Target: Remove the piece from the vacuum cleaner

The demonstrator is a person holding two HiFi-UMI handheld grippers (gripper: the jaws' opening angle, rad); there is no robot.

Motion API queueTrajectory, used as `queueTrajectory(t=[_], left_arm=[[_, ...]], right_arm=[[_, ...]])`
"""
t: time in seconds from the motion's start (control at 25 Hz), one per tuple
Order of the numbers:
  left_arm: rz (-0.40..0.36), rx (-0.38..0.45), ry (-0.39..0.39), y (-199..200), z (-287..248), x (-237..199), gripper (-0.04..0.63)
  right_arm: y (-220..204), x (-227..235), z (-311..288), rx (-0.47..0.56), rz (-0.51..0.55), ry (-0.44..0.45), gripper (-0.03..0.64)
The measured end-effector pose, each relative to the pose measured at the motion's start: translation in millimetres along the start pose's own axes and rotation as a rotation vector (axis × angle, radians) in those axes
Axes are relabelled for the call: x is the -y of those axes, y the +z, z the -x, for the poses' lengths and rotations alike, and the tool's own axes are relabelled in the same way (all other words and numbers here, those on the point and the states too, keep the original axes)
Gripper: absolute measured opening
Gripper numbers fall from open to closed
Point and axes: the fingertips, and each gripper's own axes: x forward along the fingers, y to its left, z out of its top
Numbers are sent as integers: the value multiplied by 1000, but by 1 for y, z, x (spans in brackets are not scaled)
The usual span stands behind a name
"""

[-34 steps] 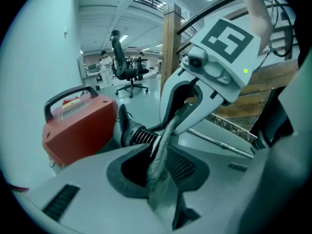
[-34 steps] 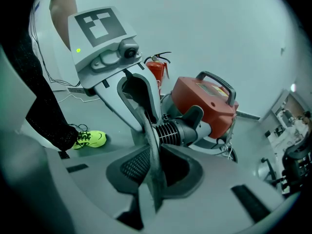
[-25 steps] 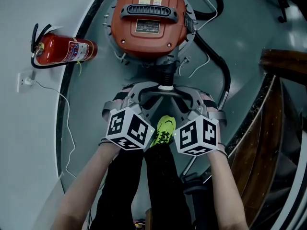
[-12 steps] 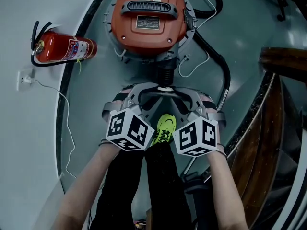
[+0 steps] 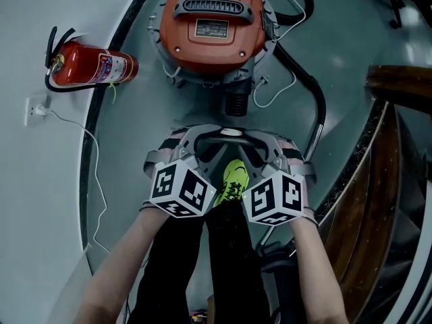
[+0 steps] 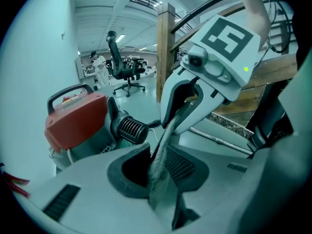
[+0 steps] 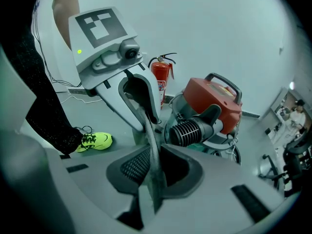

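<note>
Removal looks mostly done: thin grey piece [image 6: 162, 147] held clear of the orange vacuum cleaner [image 5: 210, 29], with bare floor [image 5: 155, 113] showing between it and the black ribbed port [image 5: 235, 103]. Probably left to do: carry it away and set it down. Left tongs [image 6: 158, 172] nearly together, pinching one edge. Right tongs [image 7: 153, 174] likewise clamped on the other. Piece spanning both, just ahead of the yellow shoe [image 5: 233, 181].
</note>
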Motion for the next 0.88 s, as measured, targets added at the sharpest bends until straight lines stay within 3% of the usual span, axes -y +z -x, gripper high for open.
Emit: queueTrajectory(t=[0.88], left_arm=[[2, -52, -97, -51, 5, 53, 100]], right_arm=[[-17, -70, -16, -23, -105, 53, 66]])
